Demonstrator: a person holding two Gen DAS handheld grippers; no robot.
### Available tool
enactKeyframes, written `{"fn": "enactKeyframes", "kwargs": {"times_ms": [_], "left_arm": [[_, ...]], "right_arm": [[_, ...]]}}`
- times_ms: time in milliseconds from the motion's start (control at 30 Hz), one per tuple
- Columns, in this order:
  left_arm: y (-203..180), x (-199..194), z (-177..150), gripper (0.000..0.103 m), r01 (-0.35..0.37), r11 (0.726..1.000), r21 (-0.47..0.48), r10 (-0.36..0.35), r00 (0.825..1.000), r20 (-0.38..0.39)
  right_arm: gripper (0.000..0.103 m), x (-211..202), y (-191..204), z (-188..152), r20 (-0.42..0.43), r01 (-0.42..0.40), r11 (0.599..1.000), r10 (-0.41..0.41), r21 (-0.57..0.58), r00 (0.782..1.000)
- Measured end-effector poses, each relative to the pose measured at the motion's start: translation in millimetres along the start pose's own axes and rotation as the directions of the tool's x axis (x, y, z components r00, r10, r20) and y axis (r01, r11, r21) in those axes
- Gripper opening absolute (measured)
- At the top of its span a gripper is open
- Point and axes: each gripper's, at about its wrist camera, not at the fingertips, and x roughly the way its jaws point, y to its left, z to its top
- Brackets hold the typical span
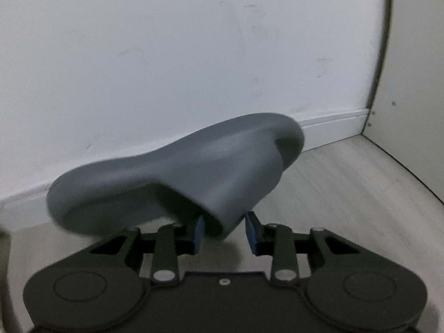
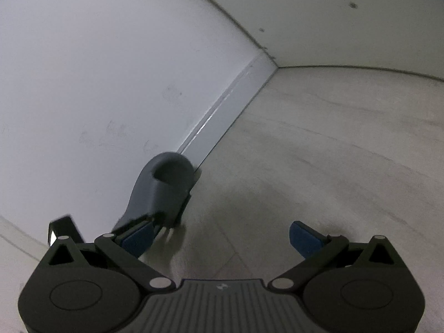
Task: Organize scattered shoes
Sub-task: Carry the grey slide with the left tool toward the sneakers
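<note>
No containers in either view; only pale wood-grain floor (image 2: 333, 144), a scuffed white wall (image 1: 166, 55) and a white skirting board (image 2: 222, 119) running into a corner.

Left claw (image 1: 224, 231): my blue-padded fingers (image 1: 198, 234) sit on either side of the strap edge of a grey moulded foam slide sandal (image 1: 177, 172). One pad is tucked inside the strap opening, the other just outside it, and a small gap shows at the outer pad, so I cannot tell if the grip is fully firm. The sandal is straight ahead of this claw, tipped up on its side, sole toward the wall, heel end to the left and toe opening to the upper right. It appears lifted off the floor, close to the skirting board; the picture is blurred at its edges.

Right claw (image 2: 220, 240): jaws spread wide, nothing between them but bare floor. From here the same grey sandal (image 2: 166, 183) lies ahead and to the left, past my left pad, against the foot of the wall. Black claw parts show at its lower end. The corner of the room lies farther ahead and to the right.
</note>
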Motion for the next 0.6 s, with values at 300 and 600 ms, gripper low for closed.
{"fn": "enactKeyframes", "kwargs": {"times_ms": [300,600], "left_arm": [[16.7,22.7,10.4,0.028,0.077,0.984,-0.162,-0.061,0.993,0.101],[1.2,-12.4,18.0,0.016,0.145,0.932,-0.332,-0.111,0.987,0.118]], "right_arm": [[0.103,0.2,-1.8,-0.6,-0.015,0.012,1.000,-0.012,0.010,1.000],[0.103,-8.1,-2.0,5.8,0.035,0.009,0.999,-0.011,0.051,0.999]]}}
